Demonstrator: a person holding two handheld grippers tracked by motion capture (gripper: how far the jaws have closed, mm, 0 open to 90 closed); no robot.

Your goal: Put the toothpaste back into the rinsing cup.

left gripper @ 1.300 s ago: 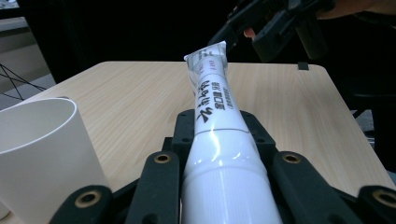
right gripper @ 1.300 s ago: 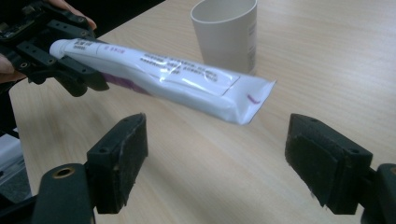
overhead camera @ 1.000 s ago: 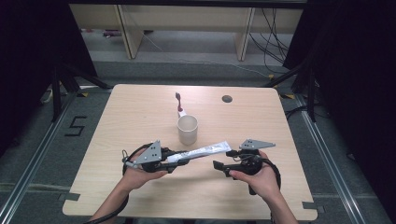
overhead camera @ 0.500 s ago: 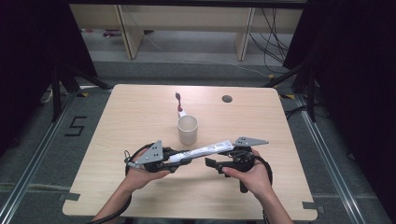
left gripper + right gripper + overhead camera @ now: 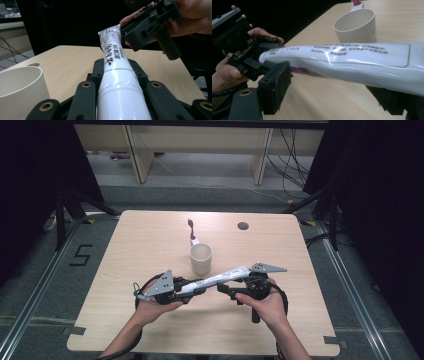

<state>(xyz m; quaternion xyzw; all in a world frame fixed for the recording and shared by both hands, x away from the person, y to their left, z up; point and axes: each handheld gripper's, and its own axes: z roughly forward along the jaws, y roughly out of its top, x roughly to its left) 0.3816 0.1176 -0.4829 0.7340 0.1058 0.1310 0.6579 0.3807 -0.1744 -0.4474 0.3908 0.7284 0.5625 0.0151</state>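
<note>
Left gripper view: tube (image 5: 117,72) lettering illegible.

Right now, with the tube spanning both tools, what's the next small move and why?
Probably close the right tool on the crimped end of the white printed toothpaste tube. The left tool already clamps the cap end, while in the right gripper view the tube lies between the right jaws with a gap showing beside the near pad.
</note>
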